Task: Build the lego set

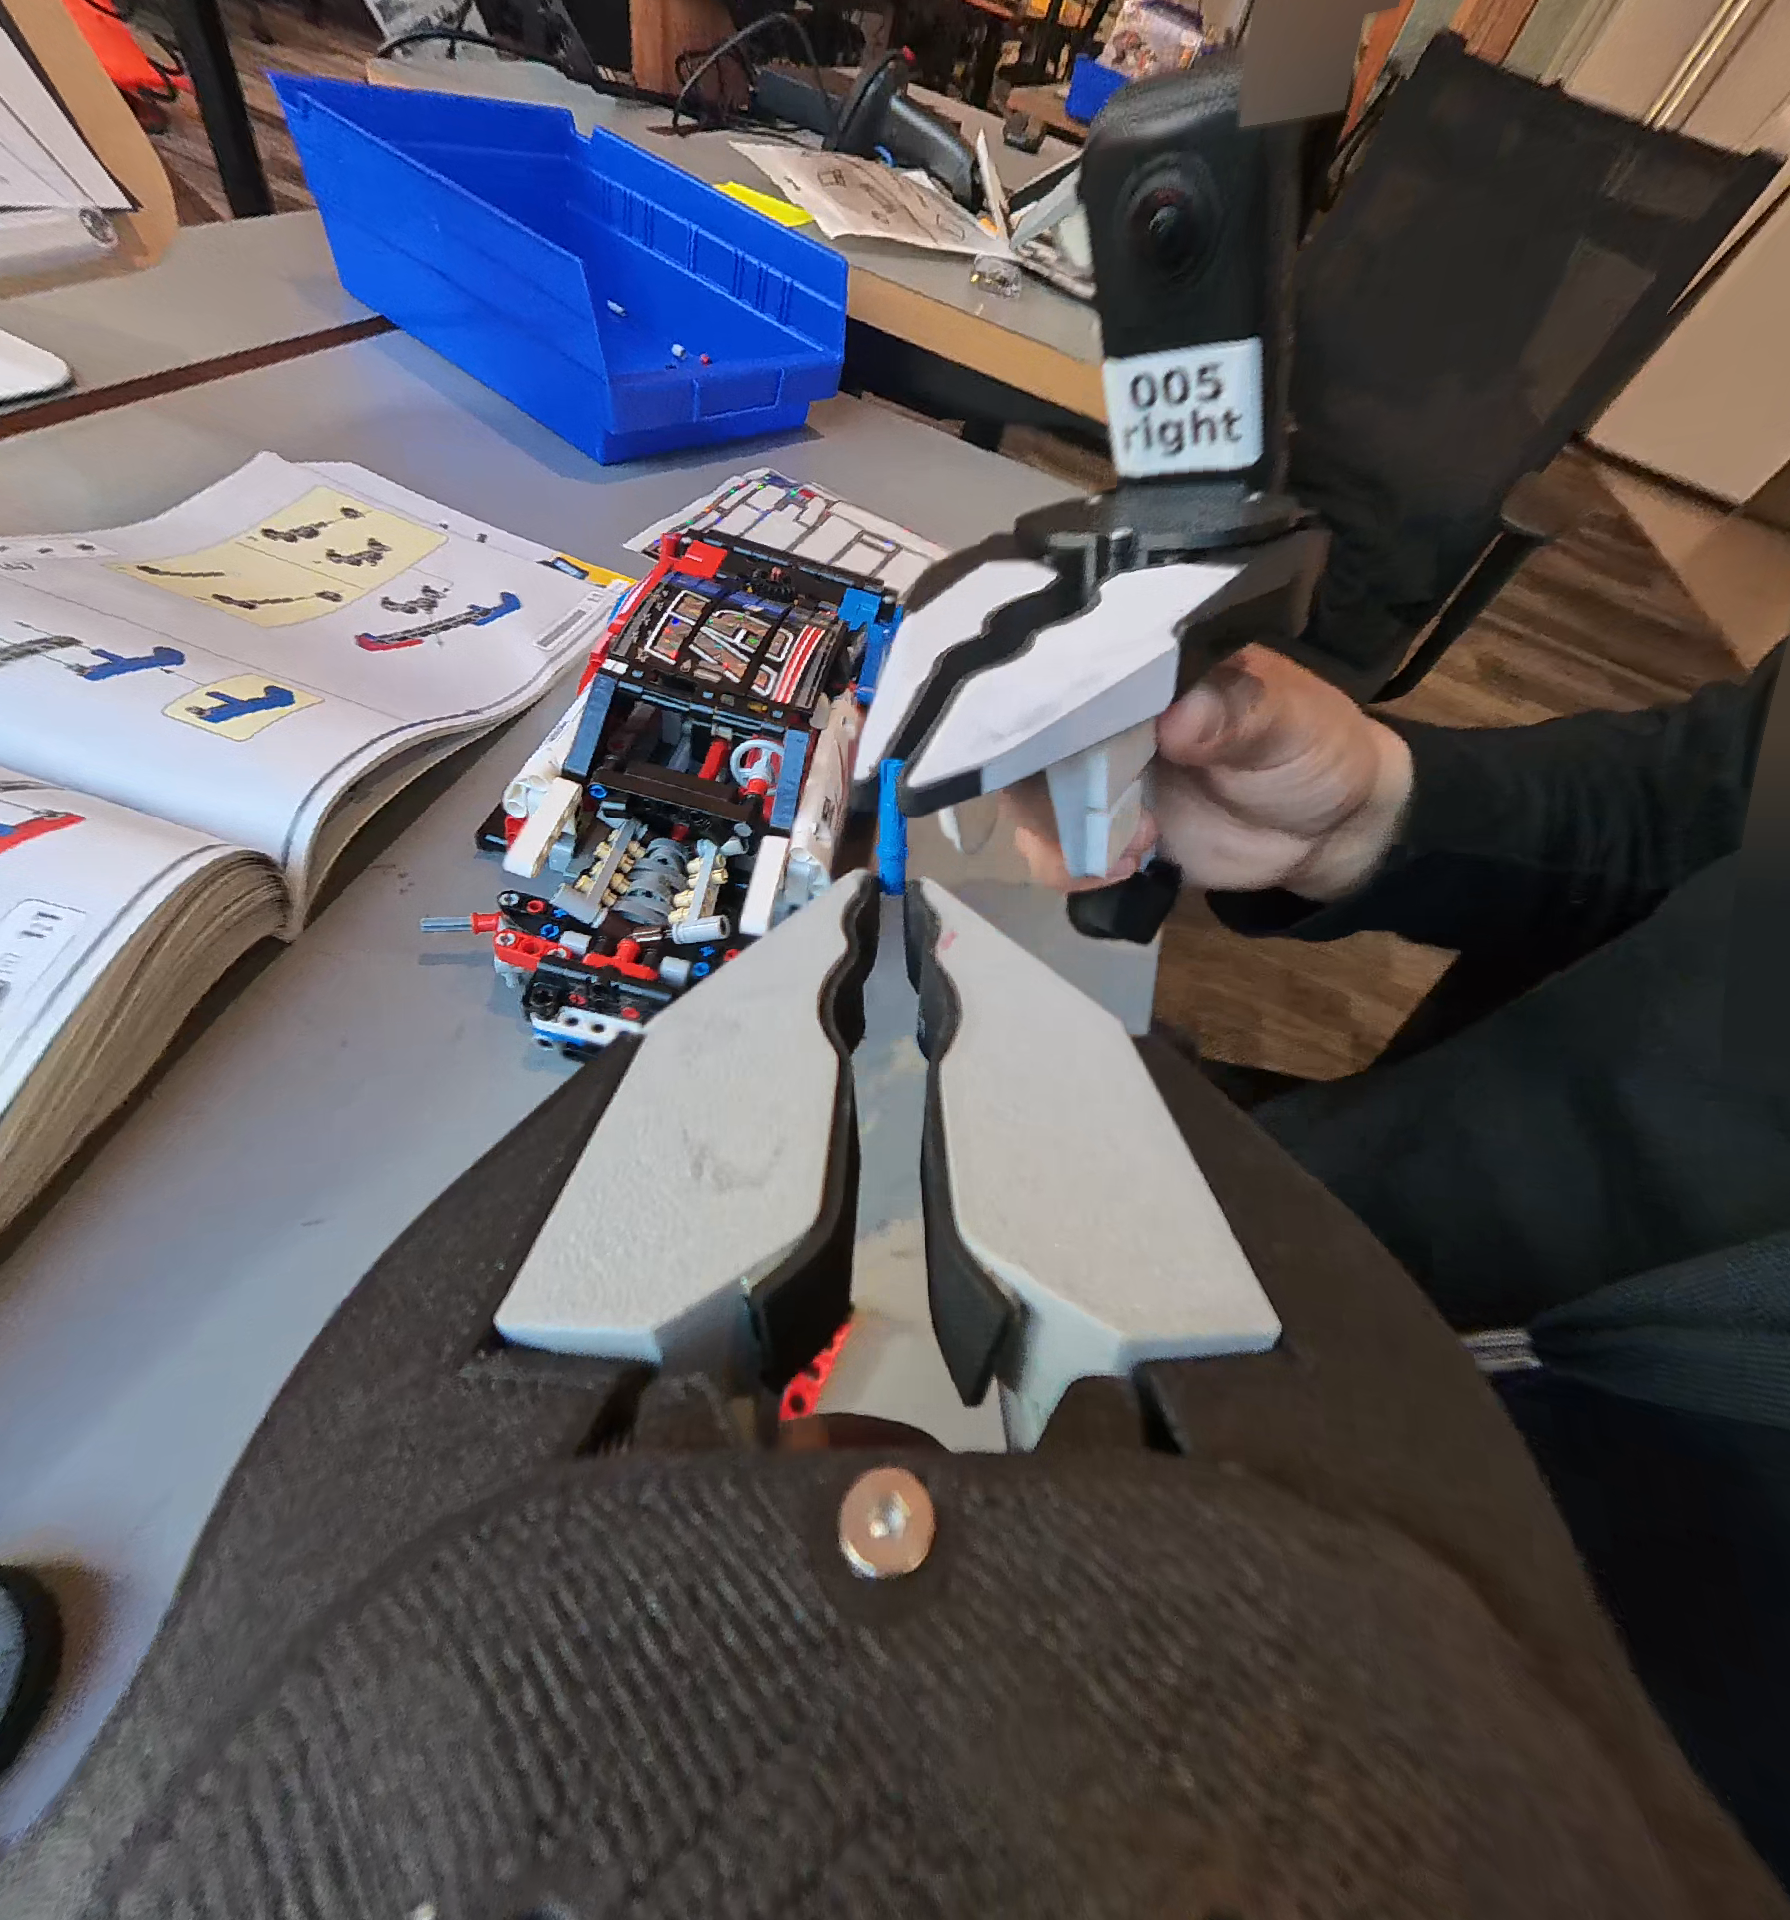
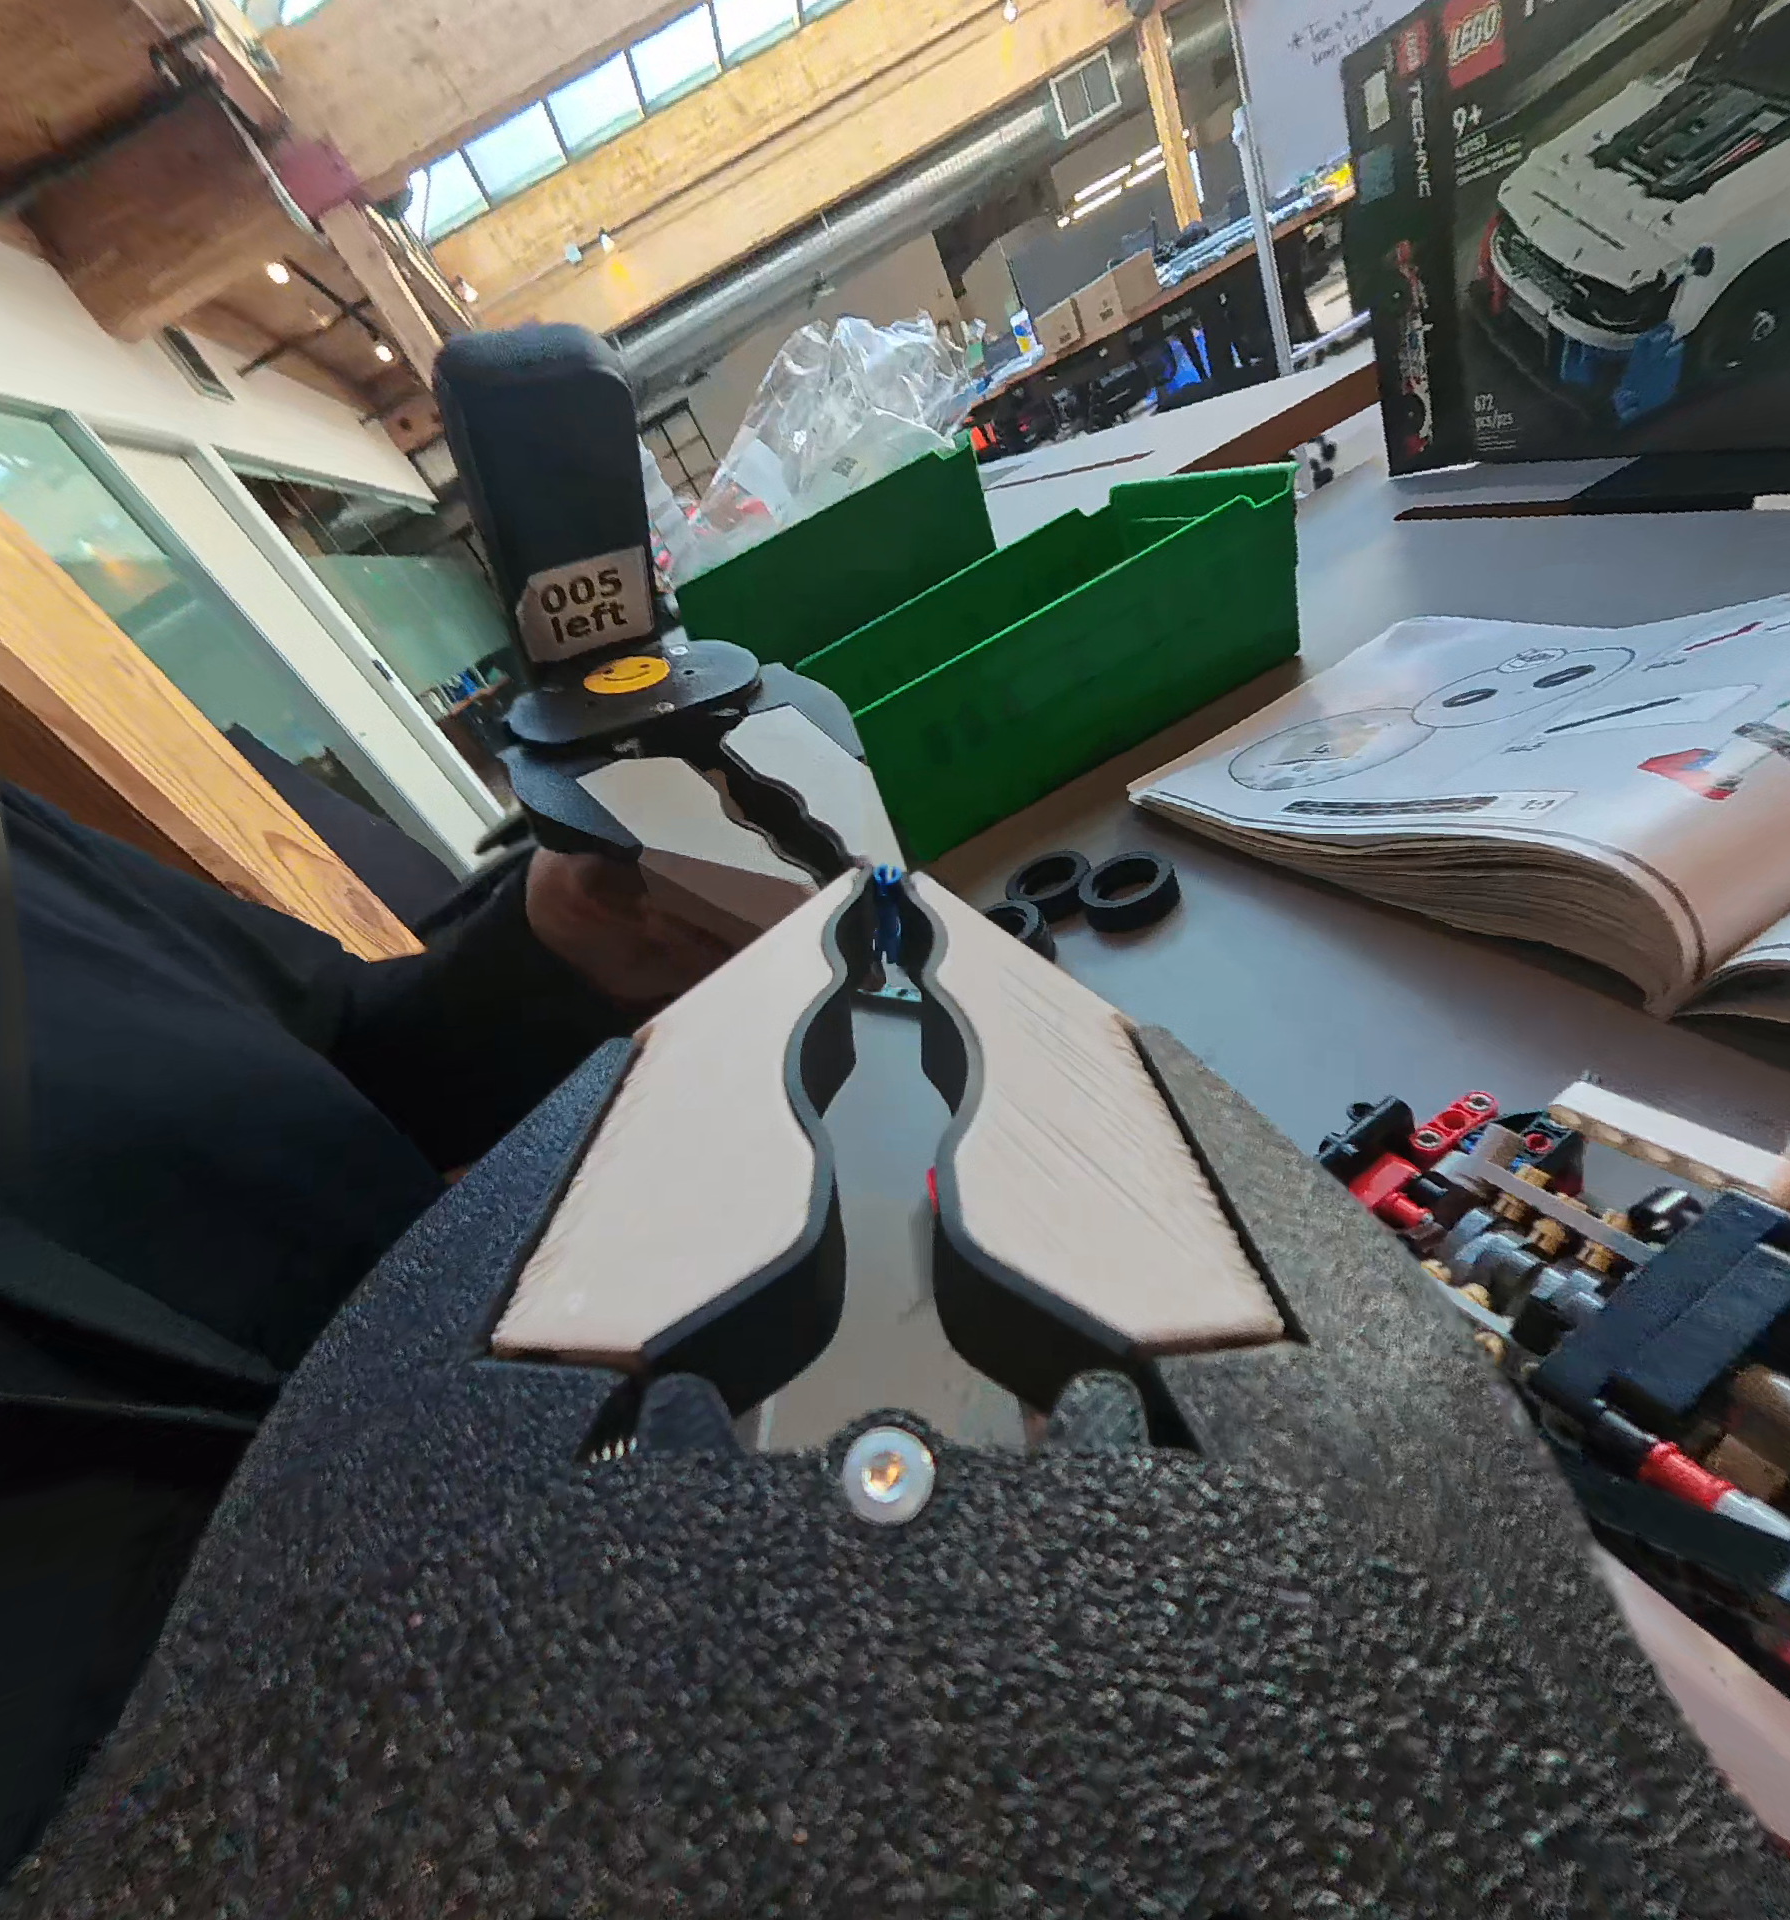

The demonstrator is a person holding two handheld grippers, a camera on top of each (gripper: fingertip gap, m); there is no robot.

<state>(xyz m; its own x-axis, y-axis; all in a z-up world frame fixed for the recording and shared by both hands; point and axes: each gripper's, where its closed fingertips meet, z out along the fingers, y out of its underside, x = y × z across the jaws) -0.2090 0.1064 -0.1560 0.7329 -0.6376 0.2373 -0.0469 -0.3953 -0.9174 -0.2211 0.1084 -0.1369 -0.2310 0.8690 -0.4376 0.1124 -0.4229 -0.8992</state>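
blue bin (image 1: 558, 260), green bins (image 2: 1057, 665) — black tyres (image 2: 1130, 883)

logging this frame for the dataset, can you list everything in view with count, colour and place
lego car: one, part built, black, white, red and blue, on the grey table ahead of the left gripper
blue lego piece: one, blue, between the tips of both grippers, beside the car
instruction book: one, white pages, lying open beside the car
blue bin: one, blue, behind the book
green bins: two, green, far side of the table in the right wrist view
tyres: three, black, loose in front of the green bins
set box: one, black, standing behind the book
plastic bags: clear, count unclear, in the rear green bin
left gripper: shut on the blue lego piece
right gripper: shut on the same piece
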